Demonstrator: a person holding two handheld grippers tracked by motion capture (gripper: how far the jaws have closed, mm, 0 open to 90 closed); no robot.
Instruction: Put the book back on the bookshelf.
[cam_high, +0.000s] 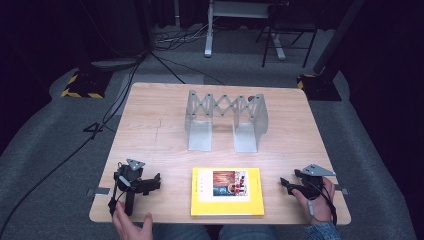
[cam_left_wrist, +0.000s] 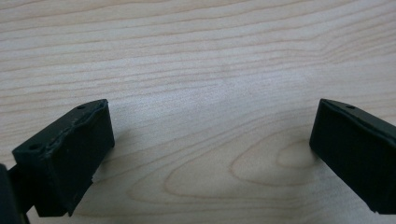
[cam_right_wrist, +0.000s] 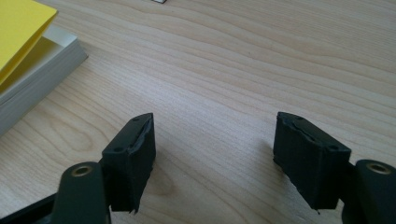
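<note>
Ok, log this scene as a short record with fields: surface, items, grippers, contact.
surface: wooden table
items: yellow book lying flat at the near edge; grey folding rack standing behind it
left gripper: left of the book, jaws open, nothing between them
right gripper: right of the book, jaws open, nothing between them
contact: neither gripper touches the book or the rack

Pale wooden table (cam_high: 150, 130) bearing yellow book (cam_high: 227, 191), grey folding rack (cam_high: 226, 121).

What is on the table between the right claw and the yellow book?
Nothing: in the high view only bare wooden table separates the right claw from the yellow book. The right gripper view shows the same bare wood beside the book's edge.
</note>
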